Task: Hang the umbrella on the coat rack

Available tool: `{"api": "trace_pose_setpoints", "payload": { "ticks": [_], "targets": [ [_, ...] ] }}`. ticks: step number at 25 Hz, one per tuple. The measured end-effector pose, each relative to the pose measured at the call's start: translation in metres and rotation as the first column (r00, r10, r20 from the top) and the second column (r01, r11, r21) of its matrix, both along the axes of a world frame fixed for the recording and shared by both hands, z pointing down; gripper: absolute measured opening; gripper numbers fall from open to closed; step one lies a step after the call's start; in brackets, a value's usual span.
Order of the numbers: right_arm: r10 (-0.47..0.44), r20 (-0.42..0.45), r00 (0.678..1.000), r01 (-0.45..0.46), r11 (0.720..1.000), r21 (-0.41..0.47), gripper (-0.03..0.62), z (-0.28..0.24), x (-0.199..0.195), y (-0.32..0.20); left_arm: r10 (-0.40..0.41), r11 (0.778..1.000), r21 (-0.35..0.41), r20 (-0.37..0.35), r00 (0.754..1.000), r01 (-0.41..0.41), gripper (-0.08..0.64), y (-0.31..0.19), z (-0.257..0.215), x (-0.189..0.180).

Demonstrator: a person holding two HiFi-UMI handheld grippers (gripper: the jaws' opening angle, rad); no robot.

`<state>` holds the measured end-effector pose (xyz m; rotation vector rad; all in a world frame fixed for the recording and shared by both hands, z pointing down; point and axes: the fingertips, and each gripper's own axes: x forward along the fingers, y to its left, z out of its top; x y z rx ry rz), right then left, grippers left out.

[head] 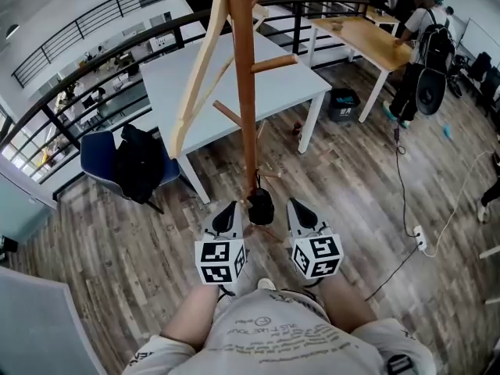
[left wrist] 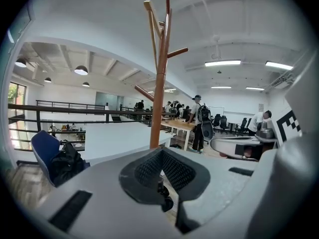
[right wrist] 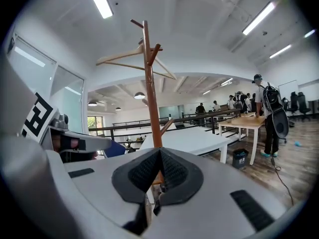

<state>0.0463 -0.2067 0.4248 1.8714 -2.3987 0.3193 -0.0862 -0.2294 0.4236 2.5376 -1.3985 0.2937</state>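
Left gripper (head: 231, 209) and right gripper (head: 297, 207), both closed, flank umbrella (head: 260, 206) before coat rack (head: 247, 92).

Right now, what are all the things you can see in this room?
coat rack: one, brown wood, middle, just ahead of the grippers
umbrella: one, black, folded, low between the grippers
white table: one, white, behind the coat rack
wooden table: one, pale wood, far right
chair: one, blue, left of the white table
bag: one, black, on the chair
bin: one, black, floor by the white table's leg
power strip: one, white, floor at right
person with backpack: one, black backpack, by the wooden table
left gripper and right gripper: two, grey, jaws together, bottom middle
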Motion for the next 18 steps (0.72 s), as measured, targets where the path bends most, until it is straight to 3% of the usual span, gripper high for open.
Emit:
{"api": "trace_pose_setpoints", "payload": {
  "ticks": [18],
  "targets": [
    [0.012, -0.039, 0.999, -0.011, 0.999, 0.035, -0.002, -0.015, -0.051, 0.034, 0.037, 0.999, 0.008, -0.028, 0.999, -0.037, 0.003, 0.032, 0.001, -0.035]
  ]
}}
